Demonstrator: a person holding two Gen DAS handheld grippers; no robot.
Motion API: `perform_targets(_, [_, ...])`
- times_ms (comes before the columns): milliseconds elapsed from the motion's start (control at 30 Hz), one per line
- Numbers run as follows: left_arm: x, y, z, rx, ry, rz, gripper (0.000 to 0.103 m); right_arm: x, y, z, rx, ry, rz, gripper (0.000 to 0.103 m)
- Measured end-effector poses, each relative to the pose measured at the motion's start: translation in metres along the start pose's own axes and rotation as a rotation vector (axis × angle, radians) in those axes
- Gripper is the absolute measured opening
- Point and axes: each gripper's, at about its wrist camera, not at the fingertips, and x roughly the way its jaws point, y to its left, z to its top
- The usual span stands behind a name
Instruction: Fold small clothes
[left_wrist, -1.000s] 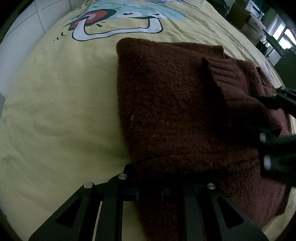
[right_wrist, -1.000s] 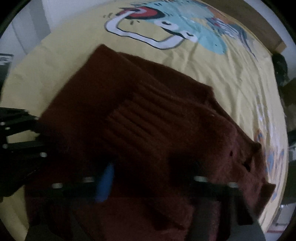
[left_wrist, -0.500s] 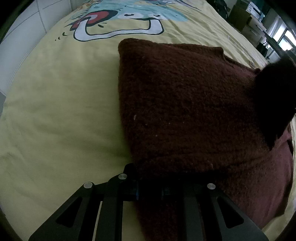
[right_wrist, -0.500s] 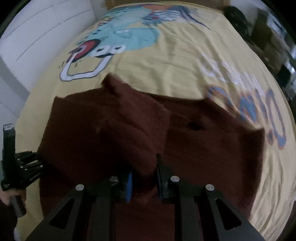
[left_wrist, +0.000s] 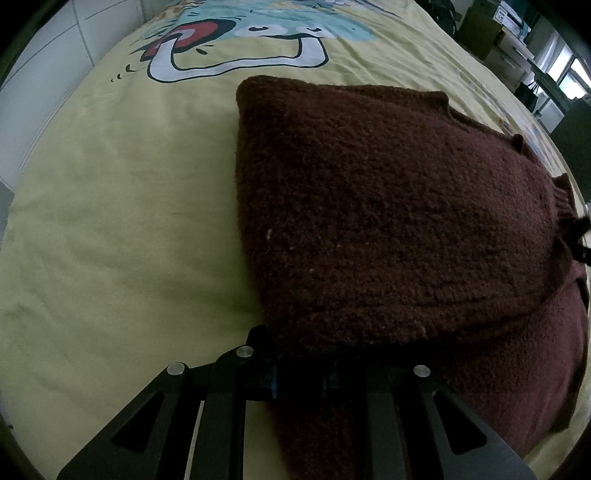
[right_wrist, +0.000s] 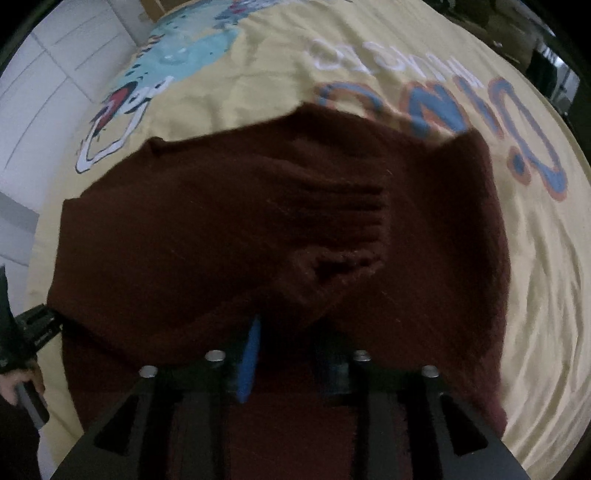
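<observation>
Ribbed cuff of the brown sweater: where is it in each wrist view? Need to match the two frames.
Left wrist: ribbed cuff sits at the far right edge, on the sweater top layer.
Right wrist: cuff in the centre, above the right gripper, whose fingers stand apart below it.
Shared landmark: the red-and-white cartoon mouth print on the yellow bedsheet; upper left in both views.

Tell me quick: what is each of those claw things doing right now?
Left gripper: shut on the dark maroon knitted sweater.
Right gripper: jaws parted, sweater fabric between them; a grip cannot be told.
</observation>
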Motion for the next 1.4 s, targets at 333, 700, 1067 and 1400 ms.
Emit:
perform_targets(333, [-0.001, 0.001, 0.0, 0.004, -0.005, 0.007, 0.013, -0.025, -0.031, -0.001, 0.064, -0.03, 0.004, 0.062])
perform_targets(700, [-0.003, -0.001, -0.008, 0.008, -0.018, 0.022, 0.013, 0.015, -0.004, 0.014, -0.012, 0.097, -0.107, 0.06])
perform_targets(1067, [-0.02, -0.011, -0.005, 0.056, -0.046, 0.05, 0.012, -0.022, -0.015, 0.0, 0.006, -0.06, -0.064, 0.01])
perform_targets(1400, [-0.004, -0.016, -0.007, 0.072, -0.022, 0.08, 0.014, 0.003, -0.033, -0.006, -0.036, -0.054, -0.146, 0.017])
